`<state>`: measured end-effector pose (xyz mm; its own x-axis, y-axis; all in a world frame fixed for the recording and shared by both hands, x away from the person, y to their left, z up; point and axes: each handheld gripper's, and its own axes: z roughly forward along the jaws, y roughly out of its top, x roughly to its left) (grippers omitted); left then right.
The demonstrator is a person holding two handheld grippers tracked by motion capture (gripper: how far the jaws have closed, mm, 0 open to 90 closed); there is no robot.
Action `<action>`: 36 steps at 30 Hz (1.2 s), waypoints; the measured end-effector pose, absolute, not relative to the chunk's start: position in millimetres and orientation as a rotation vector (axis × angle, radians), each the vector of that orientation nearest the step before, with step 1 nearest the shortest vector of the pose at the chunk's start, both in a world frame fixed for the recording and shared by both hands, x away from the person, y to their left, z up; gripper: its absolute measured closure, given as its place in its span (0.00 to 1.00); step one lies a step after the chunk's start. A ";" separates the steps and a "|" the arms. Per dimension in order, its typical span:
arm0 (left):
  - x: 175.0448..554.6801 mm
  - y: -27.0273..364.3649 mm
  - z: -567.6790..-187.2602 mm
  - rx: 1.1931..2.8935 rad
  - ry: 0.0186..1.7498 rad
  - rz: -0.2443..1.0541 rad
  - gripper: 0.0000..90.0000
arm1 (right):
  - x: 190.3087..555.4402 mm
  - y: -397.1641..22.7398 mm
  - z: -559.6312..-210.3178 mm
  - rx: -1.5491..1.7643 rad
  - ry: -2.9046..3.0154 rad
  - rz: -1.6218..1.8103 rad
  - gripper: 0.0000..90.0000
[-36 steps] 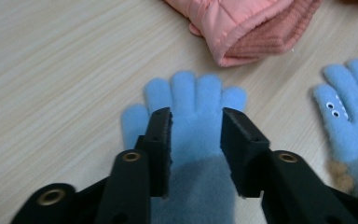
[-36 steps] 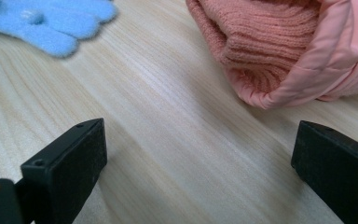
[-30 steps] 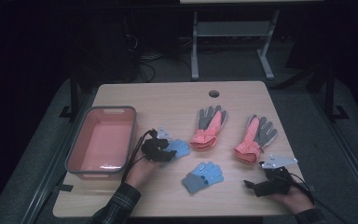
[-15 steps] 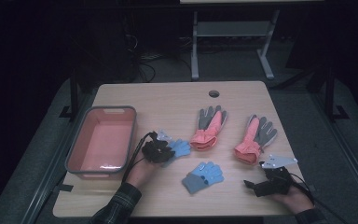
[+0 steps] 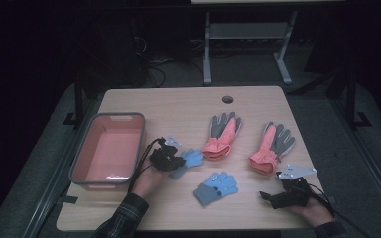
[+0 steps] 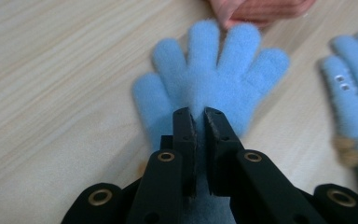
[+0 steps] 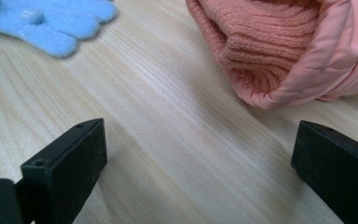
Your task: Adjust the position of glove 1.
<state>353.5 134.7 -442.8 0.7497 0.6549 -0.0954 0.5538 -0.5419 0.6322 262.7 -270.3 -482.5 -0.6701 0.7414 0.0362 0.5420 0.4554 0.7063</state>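
Jaws of the left gripper have just been closing and now pinch a fold of the light blue glove near its palm, the pads almost meeting with fleece between them. In the high view that glove lies at the centre of the frame, fingers toward the upper right, just beside the cuff of a coral and grey glove. The right gripper rests low at the lower right with its jaws wide apart and nothing in them, facing the cuff of a second coral glove.

To my eye the blue glove is light, soft and limp; it should sag and trail when lifted, so a bite on bunched fabric at the palm looks sound, though thin fleece could slip from a shallow pinch. The pink bin sits just left of the hand, and the bare strip of table between is open. Its near rim wants clearing; the other blue glove lies near, lower right.
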 end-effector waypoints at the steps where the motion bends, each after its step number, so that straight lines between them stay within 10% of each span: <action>1: 351.2 135.5 -438.1 2.269 0.895 0.183 0.93 | 262.7 -270.3 -482.6 1.101 2.431 1.029 0.03; 36: 292.7 60.8 -417.5 2.293 0.787 0.054 0.93 | 263.2 -270.1 -482.6 1.099 2.434 1.030 0.03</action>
